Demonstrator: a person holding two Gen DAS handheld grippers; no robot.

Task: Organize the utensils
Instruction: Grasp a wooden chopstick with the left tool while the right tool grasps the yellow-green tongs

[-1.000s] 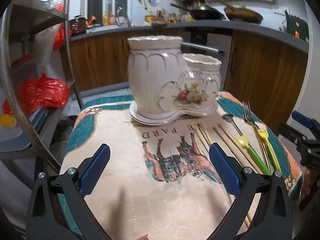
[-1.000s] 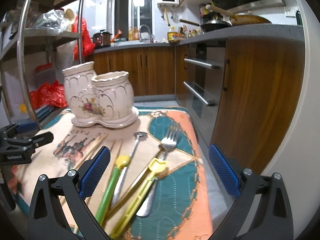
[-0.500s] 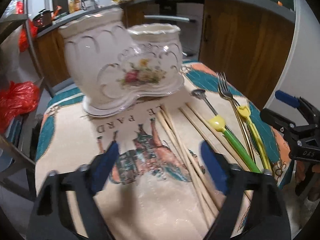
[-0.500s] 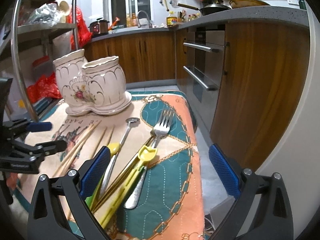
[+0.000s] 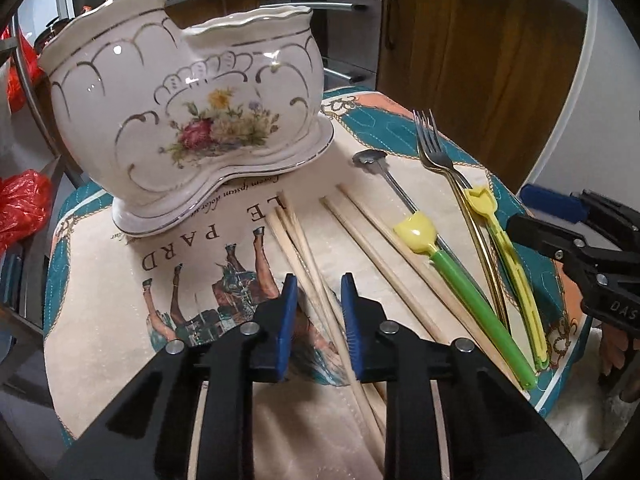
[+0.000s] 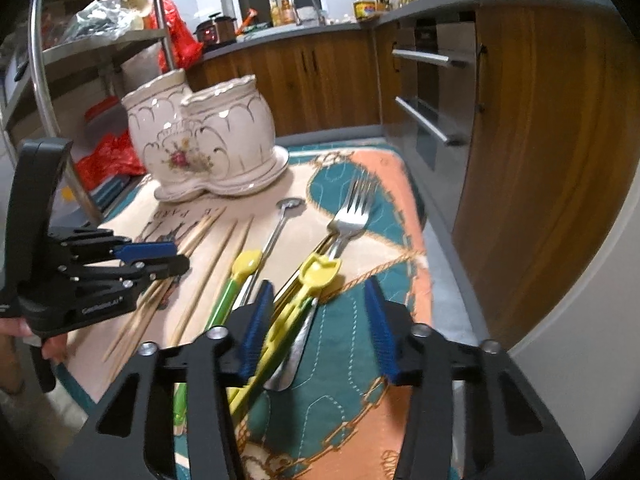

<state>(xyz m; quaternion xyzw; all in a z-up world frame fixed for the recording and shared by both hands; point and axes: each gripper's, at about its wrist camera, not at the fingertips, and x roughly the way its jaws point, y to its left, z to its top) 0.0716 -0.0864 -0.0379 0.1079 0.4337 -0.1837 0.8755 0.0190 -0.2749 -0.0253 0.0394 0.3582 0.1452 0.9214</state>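
A white floral two-pot ceramic holder [image 5: 188,120] stands at the back of the cloth-covered table; it also shows in the right wrist view [image 6: 208,136]. Wooden chopsticks [image 5: 304,248], a green-handled yellow utensil [image 5: 460,280], a steel spoon [image 5: 372,158], a fork [image 5: 432,148] and a yellow utensil [image 5: 504,248] lie in a row. My left gripper [image 5: 318,304] is low over the chopsticks, its jaws narrowed around them with a gap left. My right gripper [image 6: 316,320] is half open over the yellow utensil [image 6: 304,292] and the fork handle.
The patterned cloth [image 5: 120,320] covers a small table with edges near on all sides. A metal rack [image 6: 52,92] with red bags stands on the left. Wooden cabinets [image 6: 540,140] and an oven front stand close on the right.
My left gripper moved forward and down over the chopsticks and narrowed its jaws. My right gripper dropped toward the yellow utensil and fork and narrowed its jaws too.
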